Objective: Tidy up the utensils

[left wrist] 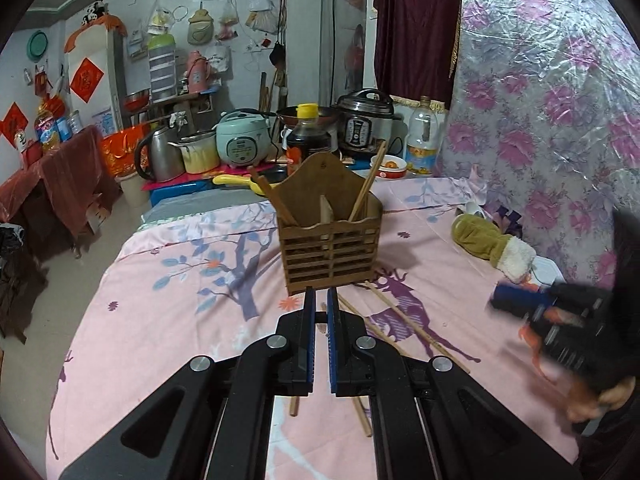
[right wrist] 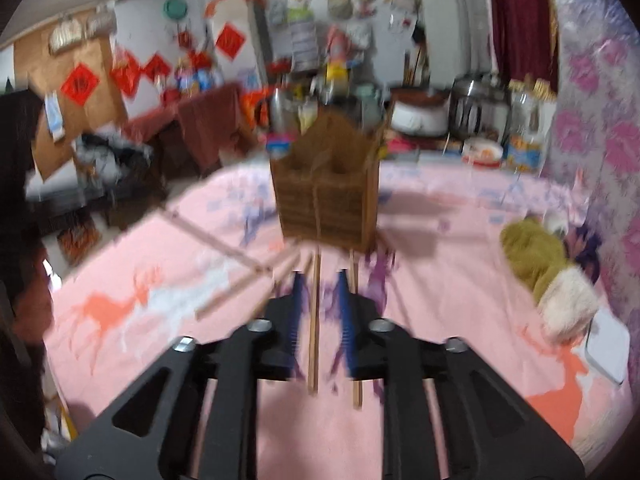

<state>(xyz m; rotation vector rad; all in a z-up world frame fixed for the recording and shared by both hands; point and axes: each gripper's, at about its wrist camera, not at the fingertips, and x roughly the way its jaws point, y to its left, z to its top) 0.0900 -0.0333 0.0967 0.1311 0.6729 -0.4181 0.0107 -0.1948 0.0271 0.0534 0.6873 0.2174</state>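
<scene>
A brown slatted wooden utensil holder stands upright on the pink deer-print cloth; it also shows, blurred, in the right wrist view. Chopsticks lean in both of its compartments. Several loose chopsticks lie on the cloth in front of it. My left gripper hovers just before the holder, jaws nearly shut with a narrow empty gap. My right gripper is open above loose chopsticks; it also shows blurred at the right of the left wrist view.
An olive mitten with a white cuff lies at the right by the floral plastic-covered wall. Behind the cloth stand a sauce bottle, rice cookers, a kettle and a bowl.
</scene>
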